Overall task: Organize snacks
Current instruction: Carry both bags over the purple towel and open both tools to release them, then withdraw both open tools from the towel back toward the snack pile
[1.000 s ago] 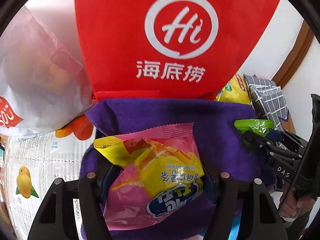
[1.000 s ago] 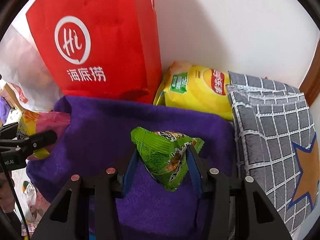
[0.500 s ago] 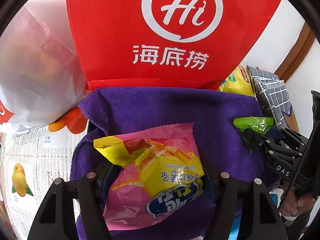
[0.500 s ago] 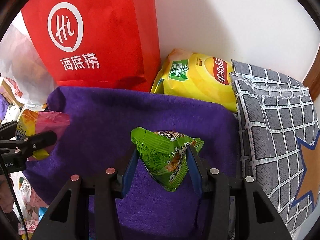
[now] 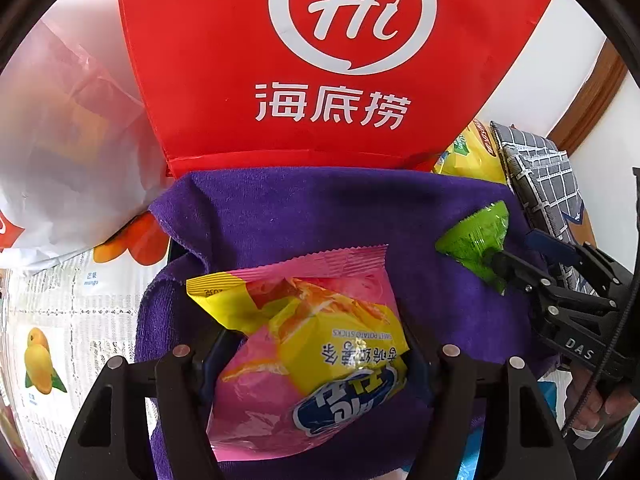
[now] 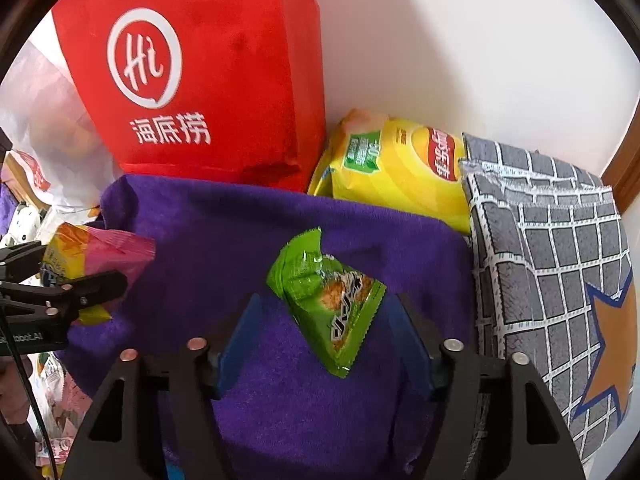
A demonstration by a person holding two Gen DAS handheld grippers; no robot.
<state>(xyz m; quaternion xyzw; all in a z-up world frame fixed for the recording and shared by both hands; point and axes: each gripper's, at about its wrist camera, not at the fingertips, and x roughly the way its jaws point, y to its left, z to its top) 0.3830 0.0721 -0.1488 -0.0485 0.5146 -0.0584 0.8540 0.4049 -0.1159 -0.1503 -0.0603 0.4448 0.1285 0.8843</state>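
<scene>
The right gripper (image 6: pixel 324 320) had just been opening; its jaws stood apart around the green packet (image 6: pixel 326 300), tipped on the purple cloth (image 6: pixel 208 232). At nine o'clock, the left gripper (image 5: pixel 308 364) clamped the pink packet (image 5: pixel 304 344). Best to withdraw straight back, clear of the wrapper.

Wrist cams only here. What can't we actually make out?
- What lies under the purple cloth: covered in both views.
- Contents of the red bag: top cut off by the left view's edge.
- White plastic bag: contents blurred through the film.
- Yellow chip bag: lower part behind the cloth, right view.
</scene>
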